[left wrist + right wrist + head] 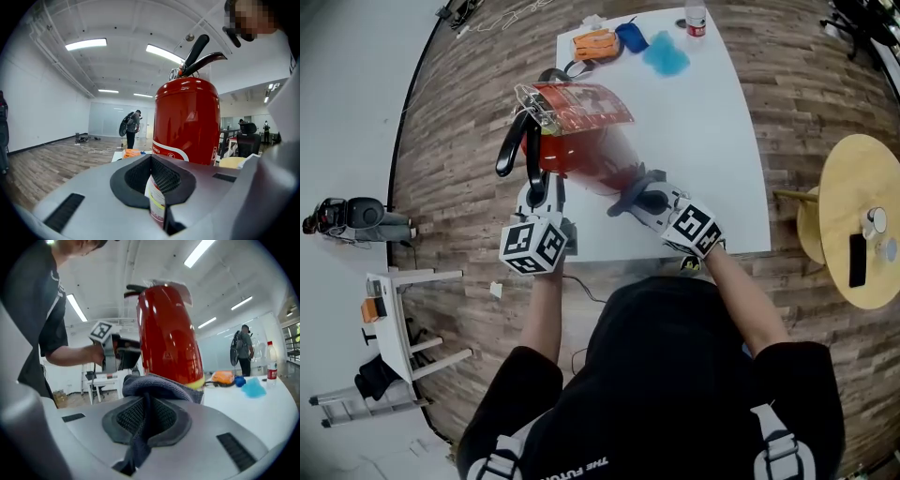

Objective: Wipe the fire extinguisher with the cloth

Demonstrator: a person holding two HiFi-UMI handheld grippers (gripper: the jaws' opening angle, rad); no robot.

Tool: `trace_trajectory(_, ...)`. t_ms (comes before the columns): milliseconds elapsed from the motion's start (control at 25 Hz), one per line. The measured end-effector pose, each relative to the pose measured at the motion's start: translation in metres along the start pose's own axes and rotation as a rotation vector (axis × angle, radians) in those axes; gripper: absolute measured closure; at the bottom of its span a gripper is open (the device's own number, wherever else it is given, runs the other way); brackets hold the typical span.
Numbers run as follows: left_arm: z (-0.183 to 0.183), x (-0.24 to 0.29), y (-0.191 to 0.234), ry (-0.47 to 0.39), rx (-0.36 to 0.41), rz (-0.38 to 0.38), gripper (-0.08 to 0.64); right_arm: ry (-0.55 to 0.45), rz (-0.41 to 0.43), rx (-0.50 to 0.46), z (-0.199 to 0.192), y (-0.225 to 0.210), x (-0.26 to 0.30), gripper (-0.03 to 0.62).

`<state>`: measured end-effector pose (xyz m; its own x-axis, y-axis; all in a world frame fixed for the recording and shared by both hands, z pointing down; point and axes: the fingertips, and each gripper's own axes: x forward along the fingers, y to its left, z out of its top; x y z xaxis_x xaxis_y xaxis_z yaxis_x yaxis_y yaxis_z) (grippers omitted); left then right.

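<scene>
Two grippers work at the near edge of the worktop: the left gripper is clamped on a thin printed tag, and the right gripper pinches a grey cloth against the lower body of the red fire extinguisher standing just beyond. A hard sideways wipe could tip it or slide it off, since the tag looks like a weak hold and may tear.
</scene>
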<state>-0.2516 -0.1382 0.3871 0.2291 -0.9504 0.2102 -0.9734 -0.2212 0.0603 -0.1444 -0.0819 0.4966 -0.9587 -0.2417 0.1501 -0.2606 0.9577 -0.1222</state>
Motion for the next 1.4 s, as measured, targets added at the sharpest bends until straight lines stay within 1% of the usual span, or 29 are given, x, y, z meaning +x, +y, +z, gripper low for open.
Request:
trace_trajectory(120, -0.005, -0.003, -0.002, 0.003, -0.023, 0.004, 0.538, 0.252, -0.056, 0.005, -0.075, -0.011, 0.011, 0.560)
trace_trajectory(160, -0.007, -0.005, -0.002, 0.007, -0.028, 0.003, 0.537, 0.295, -0.066, 0.016, -0.092, -0.017, 0.014, 0.560)
trace_trajectory(240, -0.013, -0.006, -0.004, 0.018, -0.036, -0.005, 0.538, 0.331, -0.076, 0.043, -0.112, -0.026, 0.014, 0.560)
trace_trajectory(360, -0.022, -0.007, -0.008, 0.040, -0.042, -0.026, 0.537, 0.426, -0.121, 0.077, -0.137, -0.047, 0.010, 0.560)
trace_trajectory(400, -0.024, -0.008, -0.009, 0.044, -0.043, -0.031, 0.537, 0.452, -0.120, 0.062, -0.140, -0.052, 0.010, 0.560)
trace_trajectory(480, -0.026, -0.008, -0.011, 0.049, -0.044, -0.038, 0.537, 0.473, -0.124, -0.023, -0.136, -0.063, 0.009, 0.560)
trace_trajectory(520, -0.027, -0.008, -0.011, 0.052, -0.043, -0.040, 0.537, 0.447, -0.143, -0.046, -0.127, -0.070, 0.007, 0.560)
trace_trajectory(600, -0.028, -0.009, -0.012, 0.059, -0.033, -0.040, 0.537, 0.321, -0.183, -0.030, -0.090, -0.082, 0.001, 0.560)
trace_trajectory(640, -0.028, -0.008, -0.012, 0.063, -0.025, -0.038, 0.537, 0.245, -0.193, -0.036, -0.063, -0.086, -0.003, 0.560)
trace_trajectory(720, -0.029, -0.008, -0.011, 0.069, -0.009, -0.029, 0.537, 0.093, -0.192, -0.104, -0.002, -0.087, -0.011, 0.560)
trace_trajectory(840, -0.029, -0.008, -0.010, 0.073, -0.003, -0.020, 0.537, -0.142, -0.153, -0.237, 0.103, -0.072, -0.029, 0.560)
trace_trajectory(880, -0.029, -0.007, -0.010, 0.074, -0.004, -0.019, 0.537, -0.198, -0.138, -0.288, 0.134, -0.065, -0.036, 0.560)
trace_trajectory(960, -0.030, -0.007, -0.010, 0.075, -0.007, -0.016, 0.537, -0.276, -0.098, -0.377, 0.183, -0.049, -0.047, 0.560)
trace_trajectory(1000, -0.030, -0.007, -0.010, 0.075, -0.009, -0.015, 0.537, -0.317, -0.072, -0.386, 0.202, -0.041, -0.052, 0.560)
trace_trajectory(1080, -0.030, -0.006, -0.011, 0.075, -0.016, -0.011, 0.537, -0.402, -0.011, -0.329, 0.233, -0.030, -0.061, 0.560)
trace_trajectory(1120, -0.030, -0.007, -0.011, 0.075, -0.019, -0.010, 0.537, -0.438, 0.025, -0.302, 0.246, -0.024, -0.066, 0.560)
trace_trajectory(1160, -0.030, -0.007, -0.011, 0.075, -0.023, -0.009, 0.537, -0.456, 0.057, -0.295, 0.257, -0.016, -0.069, 0.560)
trace_trajectory(1200, -0.030, -0.007, -0.011, 0.075, -0.025, -0.010, 0.537, -0.442, 0.078, -0.310, 0.265, -0.008, -0.068, 0.560)
trace_trajectory(1280, -0.030, -0.007, -0.011, 0.075, -0.027, -0.010, 0.538, -0.364, 0.065, -0.349, 0.270, -0.004, -0.054, 0.560)
trace_trajectory(1320, -0.030, -0.007, -0.011, 0.077, -0.028, -0.010, 0.537, -0.356, 0.047, -0.336, 0.272, -0.009, -0.047, 0.560)
trace_trajectory(1400, -0.031, -0.008, -0.012, 0.082, -0.031, -0.010, 0.537, -0.368, 0.017, -0.237, 0.272, -0.030, -0.046, 0.560)
